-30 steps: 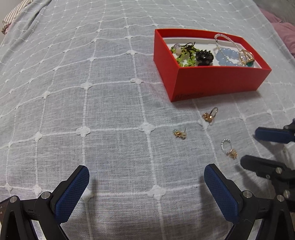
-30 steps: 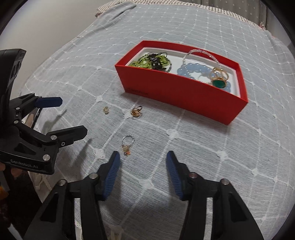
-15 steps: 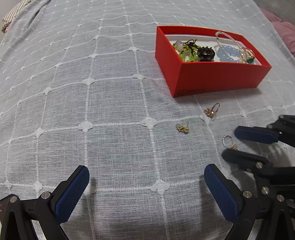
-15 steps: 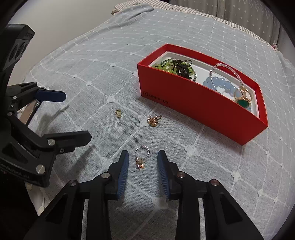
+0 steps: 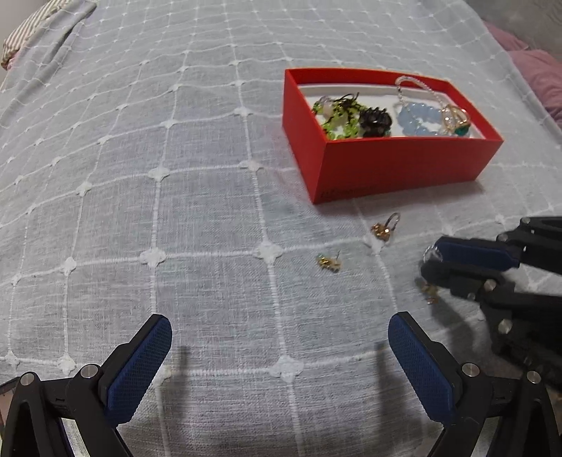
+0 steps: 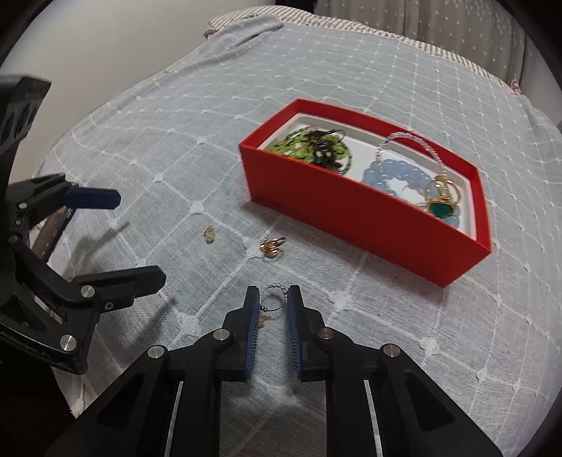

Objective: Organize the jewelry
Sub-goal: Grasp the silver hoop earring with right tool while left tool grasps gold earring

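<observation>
A red box (image 5: 397, 168) (image 6: 365, 225) on the grey bedspread holds green and black bead pieces, a blue bead bracelet, a clear bead strand and a gold ring with a green stone. My right gripper (image 6: 273, 306) (image 5: 430, 262) is shut on a small silver beaded hoop earring (image 6: 272, 301) with a gold charm, just above the cloth in front of the box. A gold earring (image 5: 384, 228) (image 6: 270, 246) and a small gold stud (image 5: 328, 262) (image 6: 209, 233) lie loose on the cloth. My left gripper (image 5: 279, 346) (image 6: 116, 242) is open and empty, to the left of them.
The grey bedspread (image 5: 175, 211) with a white grid pattern covers the whole surface. A striped pillow edge (image 5: 31, 31) is at the far left and pink fabric (image 5: 537, 70) at the far right. A wall lies beyond the bed's left edge in the right wrist view.
My right gripper moved forward over the beaded hoop earring and closed its fingers on it. The left gripper stayed open and drew slightly back.
</observation>
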Demonstrator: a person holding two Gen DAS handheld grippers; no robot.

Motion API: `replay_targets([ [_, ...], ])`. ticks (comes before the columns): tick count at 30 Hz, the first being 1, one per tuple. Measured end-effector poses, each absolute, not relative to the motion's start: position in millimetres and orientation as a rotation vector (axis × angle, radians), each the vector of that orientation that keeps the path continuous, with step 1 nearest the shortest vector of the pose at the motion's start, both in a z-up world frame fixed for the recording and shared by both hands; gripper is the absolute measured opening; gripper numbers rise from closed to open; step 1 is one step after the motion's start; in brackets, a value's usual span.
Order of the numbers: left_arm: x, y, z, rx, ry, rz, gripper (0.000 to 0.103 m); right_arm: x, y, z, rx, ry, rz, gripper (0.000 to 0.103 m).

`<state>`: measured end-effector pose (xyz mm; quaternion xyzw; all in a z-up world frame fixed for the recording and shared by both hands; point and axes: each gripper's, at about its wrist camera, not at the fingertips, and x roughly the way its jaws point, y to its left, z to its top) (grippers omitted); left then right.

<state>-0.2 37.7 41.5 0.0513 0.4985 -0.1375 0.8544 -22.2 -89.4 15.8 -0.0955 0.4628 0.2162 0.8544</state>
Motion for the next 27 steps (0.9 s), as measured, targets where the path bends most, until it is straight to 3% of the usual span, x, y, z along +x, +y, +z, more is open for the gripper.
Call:
replay_targets([
  [7,-1,28,48,0.084,1.005,-0.330,0.085,-20,-107,25,-0.165,0.985,0.410,0.017],
  [15,3,-9,50,0.109,0.949,-0.477,0.037,-21,-125,30,-0.136,0.995,0.371,0.017],
  [21,10,-29,43,0.168,0.935,-0.509,0.025,-20,-132,32,-0.124,1.006,0.354,0.017],
  [27,20,-38,35,0.195,0.945,-0.486,0.024,-20,-133,33,-0.118,1.006,0.356,0.017],
])
